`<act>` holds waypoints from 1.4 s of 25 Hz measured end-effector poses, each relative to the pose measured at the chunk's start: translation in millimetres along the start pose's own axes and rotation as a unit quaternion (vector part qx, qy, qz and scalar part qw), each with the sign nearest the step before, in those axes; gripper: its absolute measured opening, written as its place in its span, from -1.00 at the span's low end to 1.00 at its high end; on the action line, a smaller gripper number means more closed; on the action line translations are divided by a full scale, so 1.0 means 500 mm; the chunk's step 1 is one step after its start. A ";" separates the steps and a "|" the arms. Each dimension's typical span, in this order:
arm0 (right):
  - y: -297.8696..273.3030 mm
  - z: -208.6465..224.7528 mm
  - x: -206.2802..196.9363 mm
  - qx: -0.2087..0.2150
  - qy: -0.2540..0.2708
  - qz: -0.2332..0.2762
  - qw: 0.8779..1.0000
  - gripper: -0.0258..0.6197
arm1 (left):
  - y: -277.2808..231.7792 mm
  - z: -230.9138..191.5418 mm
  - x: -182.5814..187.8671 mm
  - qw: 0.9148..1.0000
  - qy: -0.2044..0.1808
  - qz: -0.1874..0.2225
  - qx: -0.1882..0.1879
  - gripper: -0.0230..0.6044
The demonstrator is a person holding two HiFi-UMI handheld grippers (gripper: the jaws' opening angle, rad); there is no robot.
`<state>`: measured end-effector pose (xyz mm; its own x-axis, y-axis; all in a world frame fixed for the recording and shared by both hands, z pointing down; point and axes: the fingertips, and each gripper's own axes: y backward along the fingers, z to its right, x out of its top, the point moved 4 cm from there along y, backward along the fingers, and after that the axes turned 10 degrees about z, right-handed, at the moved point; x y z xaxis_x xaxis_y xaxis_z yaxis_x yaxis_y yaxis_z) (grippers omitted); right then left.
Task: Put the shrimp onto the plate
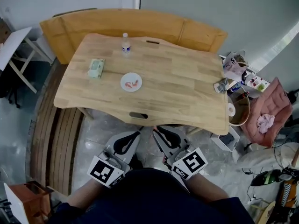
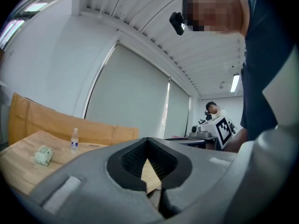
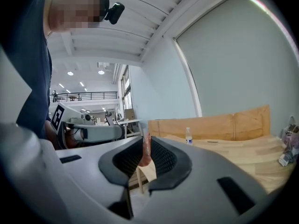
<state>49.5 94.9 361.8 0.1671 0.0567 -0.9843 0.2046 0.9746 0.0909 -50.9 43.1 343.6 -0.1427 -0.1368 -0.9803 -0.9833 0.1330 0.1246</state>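
A small white plate (image 1: 124, 78) lies near the middle of the wooden table (image 1: 177, 87), with pink shrimp (image 1: 133, 83) on it. Both grippers hang low by my body, short of the table's near edge. My left gripper (image 1: 137, 133) (image 2: 148, 140) is shut with nothing between its jaws. My right gripper (image 1: 157, 129) (image 3: 145, 146) is shut on a thin pink shrimp (image 3: 146, 149) that sticks up above the jaw tips. The plate does not show in either gripper view.
A water bottle (image 1: 125, 43) (image 2: 74, 140) (image 3: 188, 136) stands at the table's far side, a green packet (image 1: 96, 68) (image 2: 43, 155) at its left. A wooden bench (image 1: 140, 22) curves behind. Clutter, a bowl (image 1: 239, 109) and a pink cushion (image 1: 273, 111) crowd the right.
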 end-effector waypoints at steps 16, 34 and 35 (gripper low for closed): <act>-0.180 0.091 -0.015 0.007 -0.004 -0.012 1.000 -0.73 | -0.061 -0.163 0.021 1.000 0.000 0.004 0.007 -0.92; -0.362 0.284 -0.118 0.093 0.011 -0.084 0.992 -0.73 | -0.155 -0.239 0.012 0.994 0.001 -0.006 0.110 -0.92; -0.370 0.292 -0.127 0.097 0.013 -0.088 0.991 -0.73 | -0.159 -0.241 0.008 0.993 0.000 -0.006 0.114 -0.91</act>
<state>141.6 -120.6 429.5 0.0879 -0.1027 -0.9908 0.4112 0.9097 -0.0579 12.7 -86.2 348.1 -0.1320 -0.1394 -0.9814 -0.9336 0.3502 0.0758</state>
